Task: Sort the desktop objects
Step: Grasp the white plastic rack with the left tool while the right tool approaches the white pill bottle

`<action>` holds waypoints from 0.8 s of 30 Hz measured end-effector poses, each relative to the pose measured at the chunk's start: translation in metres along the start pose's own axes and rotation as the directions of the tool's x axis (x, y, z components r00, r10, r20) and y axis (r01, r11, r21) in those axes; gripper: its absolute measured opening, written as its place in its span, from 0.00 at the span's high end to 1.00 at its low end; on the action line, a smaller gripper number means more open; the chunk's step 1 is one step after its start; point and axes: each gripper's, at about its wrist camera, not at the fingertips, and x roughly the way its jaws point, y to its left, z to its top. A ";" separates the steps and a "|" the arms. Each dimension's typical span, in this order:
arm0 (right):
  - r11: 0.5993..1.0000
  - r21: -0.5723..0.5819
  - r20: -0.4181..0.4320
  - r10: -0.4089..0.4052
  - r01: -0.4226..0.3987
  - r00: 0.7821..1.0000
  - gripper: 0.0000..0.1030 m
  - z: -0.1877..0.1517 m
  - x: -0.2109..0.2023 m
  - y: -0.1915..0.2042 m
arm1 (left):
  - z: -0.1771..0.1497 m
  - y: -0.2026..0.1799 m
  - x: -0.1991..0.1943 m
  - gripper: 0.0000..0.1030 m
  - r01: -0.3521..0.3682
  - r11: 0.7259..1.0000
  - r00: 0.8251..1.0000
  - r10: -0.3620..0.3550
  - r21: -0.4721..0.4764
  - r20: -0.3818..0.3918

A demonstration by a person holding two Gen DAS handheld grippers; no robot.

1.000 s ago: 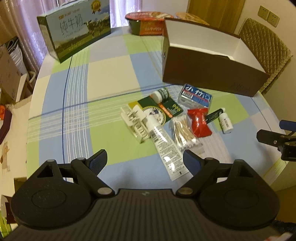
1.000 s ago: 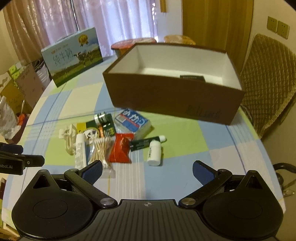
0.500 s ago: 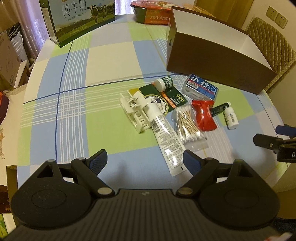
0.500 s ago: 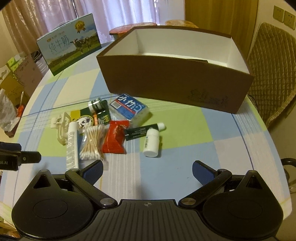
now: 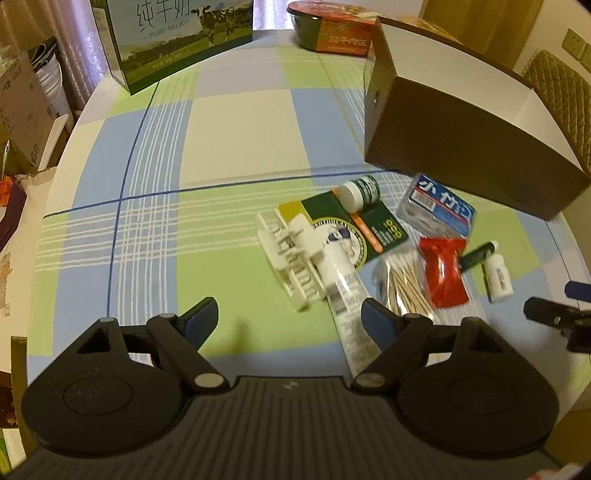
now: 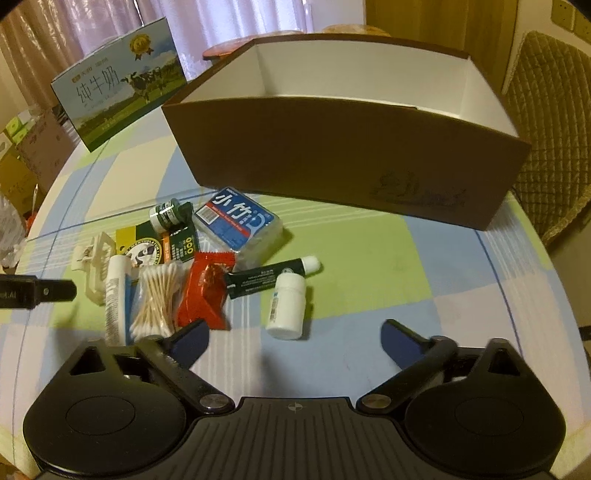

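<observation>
A pile of small items lies on the checked tablecloth in front of an open brown box (image 5: pixel 461 155) (image 6: pixel 332 155). In it are a white tube (image 5: pixel 343 291), a cotton swab bag (image 6: pixel 155 295), a red packet (image 6: pixel 205 291), a white bottle (image 6: pixel 288 306), a dark green tube (image 6: pixel 266 277), a blue pack (image 6: pixel 238 223), a green card (image 5: pixel 354 229), a green jar (image 5: pixel 360 190) and a white clip (image 5: pixel 291 254). My left gripper (image 5: pixel 288 317) hovers low at the clip and white tube, jaws closing, pressing nothing. My right gripper (image 6: pixel 293 334) hovers just short of the white bottle, jaws closing, empty.
A milk carton (image 5: pixel 177 33) and a noodle bowl (image 5: pixel 332 26) stand at the far side of the table. A quilted chair (image 6: pixel 546 122) is behind the box. Cardboard boxes (image 5: pixel 18 110) sit off the table's left edge. The table rim curves close on the right.
Both grippers have come down and forward toward the pile, which now looks larger and nearer. Both pairs of jaws have narrowed a little. No item has moved.
</observation>
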 end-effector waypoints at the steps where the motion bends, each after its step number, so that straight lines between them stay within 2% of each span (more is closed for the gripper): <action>1: 1.000 0.000 -0.007 -0.001 0.001 1.000 0.13 0.002 0.004 0.000 | 0.003 0.000 0.003 0.21 -0.001 1.000 1.000 0.001 -0.004 -0.001; 10: 0.999 0.035 -0.043 -0.001 0.002 0.999 0.14 0.009 0.023 -0.011 | 0.033 0.001 0.041 0.22 -0.022 0.999 1.000 0.021 -0.045 -0.011; 13: 0.999 0.049 -0.051 -0.003 0.005 0.999 0.14 0.010 0.026 -0.016 | 0.039 0.000 0.052 0.30 -0.053 0.996 0.998 0.051 -0.069 -0.024; 14: 0.999 0.052 -0.051 -0.002 0.005 0.999 0.14 0.011 0.026 -0.017 | 0.041 0.000 0.055 0.35 -0.054 0.996 0.998 0.052 -0.067 -0.031; 16: 0.999 0.055 -0.050 0.001 0.002 0.999 0.14 0.012 0.028 -0.017 | 0.042 0.002 0.058 0.38 -0.037 0.997 0.999 0.035 -0.068 -0.032; 18: 0.999 0.052 -0.052 0.008 -0.005 0.999 0.14 0.014 0.029 -0.016 | 0.042 0.004 0.057 0.56 -0.018 0.998 1.000 0.017 -0.058 -0.025; 24: 0.999 0.025 -0.062 0.023 -0.021 0.998 0.16 0.016 0.036 -0.008 | 0.031 0.016 0.051 0.57 -0.020 0.999 1.000 0.021 0.032 -0.019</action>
